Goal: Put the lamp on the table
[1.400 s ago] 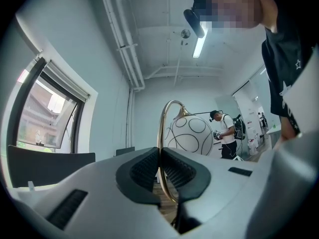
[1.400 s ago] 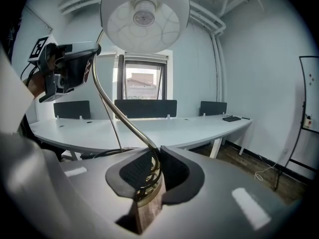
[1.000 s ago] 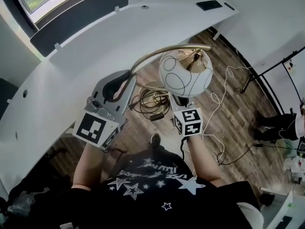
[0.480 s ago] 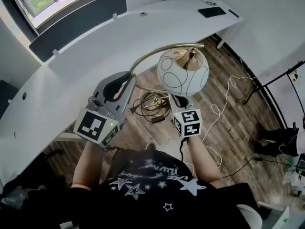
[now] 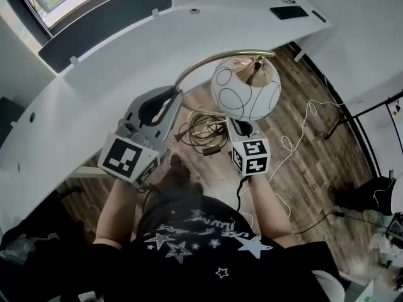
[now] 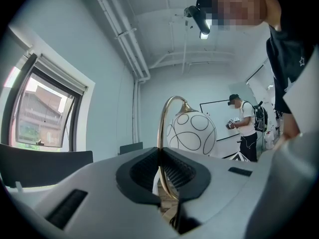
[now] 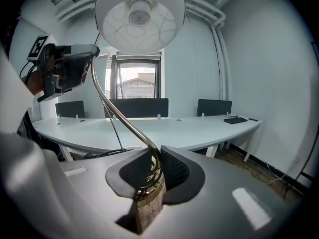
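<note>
The left tool [image 6: 160, 156] is clenched on the thin brass stem [image 6: 159, 131] of the lamp [image 5: 245, 93], and the stem rises from between its jaws and arches over to the right. The right tool [image 7: 152, 167] grips the lower end of the same stem just above a brass collar, with the white globe shade [image 7: 139, 16] hanging above and beyond its jaws. Both tools hold the lamp in the air over the wooden floor [image 5: 302, 150] and a coil of cables [image 5: 201, 131], while the curved white worktop [image 5: 94, 74] lies ahead of them, apart from the lamp.
</note>
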Motion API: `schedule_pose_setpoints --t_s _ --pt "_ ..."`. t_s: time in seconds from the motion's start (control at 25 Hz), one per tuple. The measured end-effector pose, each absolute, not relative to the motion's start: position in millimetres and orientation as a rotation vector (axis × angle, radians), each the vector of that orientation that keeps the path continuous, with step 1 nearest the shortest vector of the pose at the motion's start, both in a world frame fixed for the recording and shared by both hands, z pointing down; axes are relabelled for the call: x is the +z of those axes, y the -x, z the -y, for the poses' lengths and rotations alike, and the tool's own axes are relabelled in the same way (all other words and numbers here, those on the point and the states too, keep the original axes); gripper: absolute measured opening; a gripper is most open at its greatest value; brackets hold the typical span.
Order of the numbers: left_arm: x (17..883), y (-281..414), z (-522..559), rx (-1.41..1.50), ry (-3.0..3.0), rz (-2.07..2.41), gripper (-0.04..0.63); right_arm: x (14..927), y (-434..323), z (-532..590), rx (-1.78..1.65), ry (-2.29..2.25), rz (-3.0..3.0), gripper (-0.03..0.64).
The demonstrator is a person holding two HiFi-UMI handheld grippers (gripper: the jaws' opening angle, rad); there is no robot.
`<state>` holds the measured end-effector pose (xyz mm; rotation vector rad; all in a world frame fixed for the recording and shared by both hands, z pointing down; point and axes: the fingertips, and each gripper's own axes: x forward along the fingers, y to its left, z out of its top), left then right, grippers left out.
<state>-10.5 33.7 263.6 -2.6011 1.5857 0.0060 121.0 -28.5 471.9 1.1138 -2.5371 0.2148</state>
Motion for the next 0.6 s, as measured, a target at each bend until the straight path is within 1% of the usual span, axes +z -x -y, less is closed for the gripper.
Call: schedule_pose_setpoints --t_s 0.2,0.6 --pt "267.0 16.8 -17.5 0.011 2.611 -1.580 0.032 477.5 -113.9 40.4 0.229 -1.104 2.535 0.049" --pt "271.3 31.5 56.9 0.015 2.650 -1.530 0.032 478.2 -106.5 109.9 0.231 -1.142 2.493 0.051"
